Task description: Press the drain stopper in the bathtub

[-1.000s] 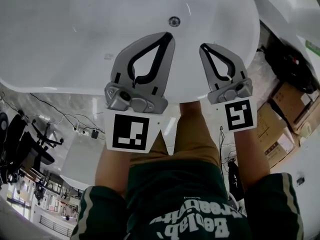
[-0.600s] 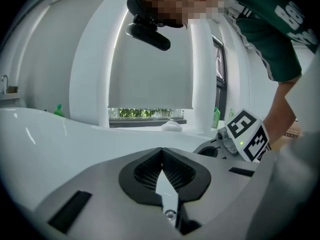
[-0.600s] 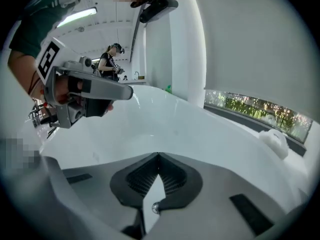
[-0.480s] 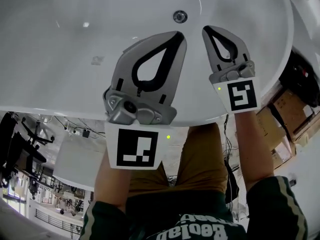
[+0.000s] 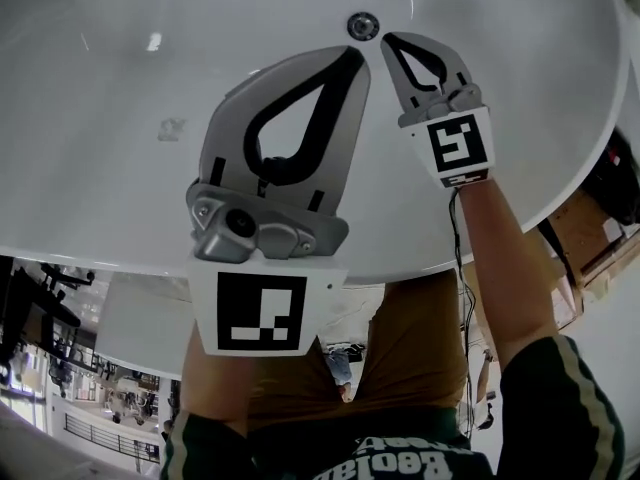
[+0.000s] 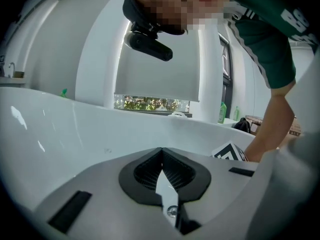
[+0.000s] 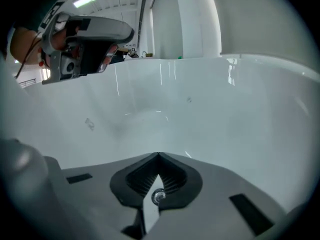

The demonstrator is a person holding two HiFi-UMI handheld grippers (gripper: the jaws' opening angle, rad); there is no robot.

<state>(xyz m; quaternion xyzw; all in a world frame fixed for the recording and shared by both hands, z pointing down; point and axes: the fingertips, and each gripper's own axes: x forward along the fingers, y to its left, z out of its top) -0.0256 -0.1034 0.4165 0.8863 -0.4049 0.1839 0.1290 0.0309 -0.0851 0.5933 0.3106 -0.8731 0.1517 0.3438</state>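
Drain stopper (image 5: pixel 361 25) sits in the bathtub (image 5: pixel 120 118) floor, well in from the near rim. Right gripper (image 5: pixel 386 40), jaws together and empty, is just beside it. Left gripper (image 5: pixel 351 58), likewise closed on nothing, is near. Recommendation: centre the right tips over the stopper and press straight down.

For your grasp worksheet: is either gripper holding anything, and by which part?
Nothing is held: the grey left gripper and grey right gripper are both shut and empty.
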